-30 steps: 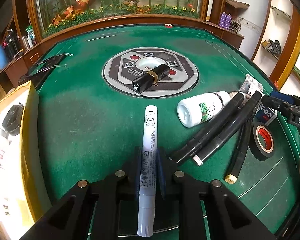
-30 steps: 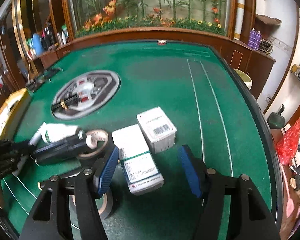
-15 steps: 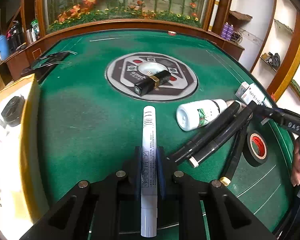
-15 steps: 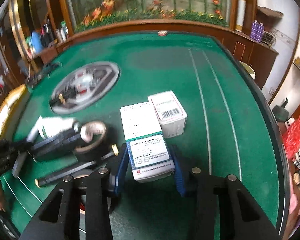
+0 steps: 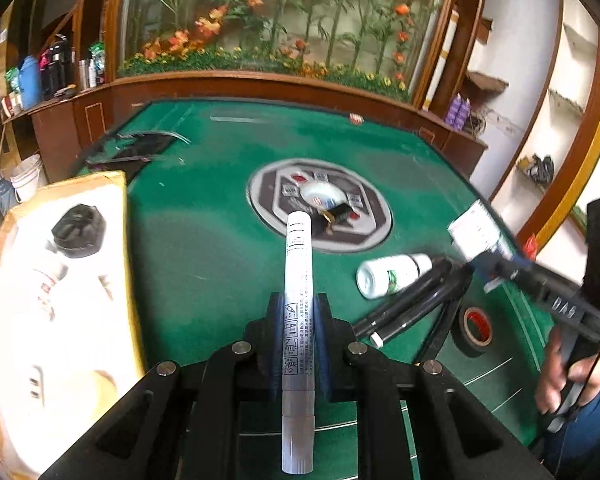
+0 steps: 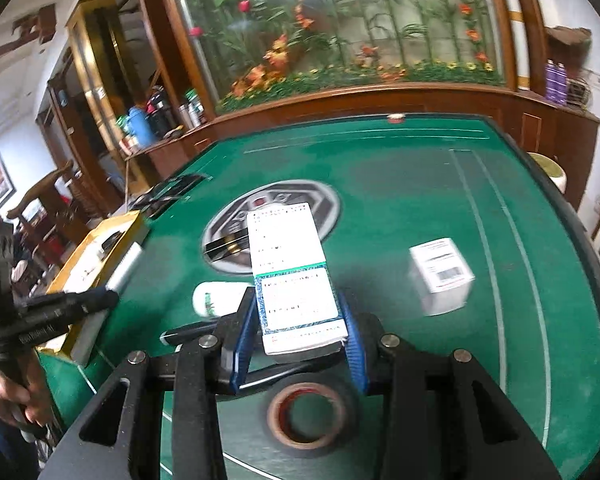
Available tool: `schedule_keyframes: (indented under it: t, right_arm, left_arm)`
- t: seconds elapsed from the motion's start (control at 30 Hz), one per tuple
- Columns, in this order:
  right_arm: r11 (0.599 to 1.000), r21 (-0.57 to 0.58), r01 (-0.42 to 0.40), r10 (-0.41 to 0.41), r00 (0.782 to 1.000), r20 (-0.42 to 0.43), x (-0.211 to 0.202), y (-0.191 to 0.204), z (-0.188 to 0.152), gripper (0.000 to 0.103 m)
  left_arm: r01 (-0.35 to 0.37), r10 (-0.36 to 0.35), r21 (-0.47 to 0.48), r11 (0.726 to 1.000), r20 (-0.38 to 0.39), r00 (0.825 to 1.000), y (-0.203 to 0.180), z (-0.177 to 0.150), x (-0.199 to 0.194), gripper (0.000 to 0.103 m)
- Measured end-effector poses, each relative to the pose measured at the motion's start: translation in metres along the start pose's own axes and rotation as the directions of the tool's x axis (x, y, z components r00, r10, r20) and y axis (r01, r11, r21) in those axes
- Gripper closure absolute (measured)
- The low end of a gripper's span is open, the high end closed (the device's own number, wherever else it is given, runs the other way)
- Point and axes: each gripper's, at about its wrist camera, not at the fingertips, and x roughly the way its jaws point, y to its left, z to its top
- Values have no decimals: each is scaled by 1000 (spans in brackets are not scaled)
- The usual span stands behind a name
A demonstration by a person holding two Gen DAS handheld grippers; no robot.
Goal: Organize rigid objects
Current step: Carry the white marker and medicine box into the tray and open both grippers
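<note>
My left gripper (image 5: 299,316) is shut on a long silver-white marker (image 5: 298,280) and holds it lifted above the green table (image 5: 204,248), pointing forward. My right gripper (image 6: 300,320) is shut on a white medicine box with a green band (image 6: 290,268), raised off the table; it also shows in the left wrist view (image 5: 478,236). On the felt lie a white bottle (image 5: 392,276), black markers (image 5: 412,308), a roll of black tape (image 5: 476,330) and a second white box (image 6: 440,274). A black lipstick (image 5: 340,214) lies on the centre panel.
A yellow-edged open box (image 5: 60,304) with a black item inside stands at the table's left edge. The grey octagonal centre panel (image 5: 320,208) is in the middle. A wooden ledge with flowers runs behind the table. The tape also shows under the right gripper (image 6: 306,412).
Both grippers have risen from the table with their loads. The right gripper closed on the medicine box and lifted it. The left gripper raised the marker and swung toward the yellow-edged box.
</note>
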Motion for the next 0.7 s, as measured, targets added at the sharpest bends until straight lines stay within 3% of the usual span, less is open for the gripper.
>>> schedule_keyframes:
  t: [0.33, 0.7]
  right_arm:
    - [984, -77, -163, 156, 984, -88, 25, 81, 4, 65]
    - [943, -174, -285, 257, 952, -167, 47, 187, 25, 65]
  left_arm:
    - [-49, 61, -112, 992, 99, 993, 51, 6, -44, 89]
    - [-125, 157, -216, 968, 138, 978, 119, 4, -73, 89]
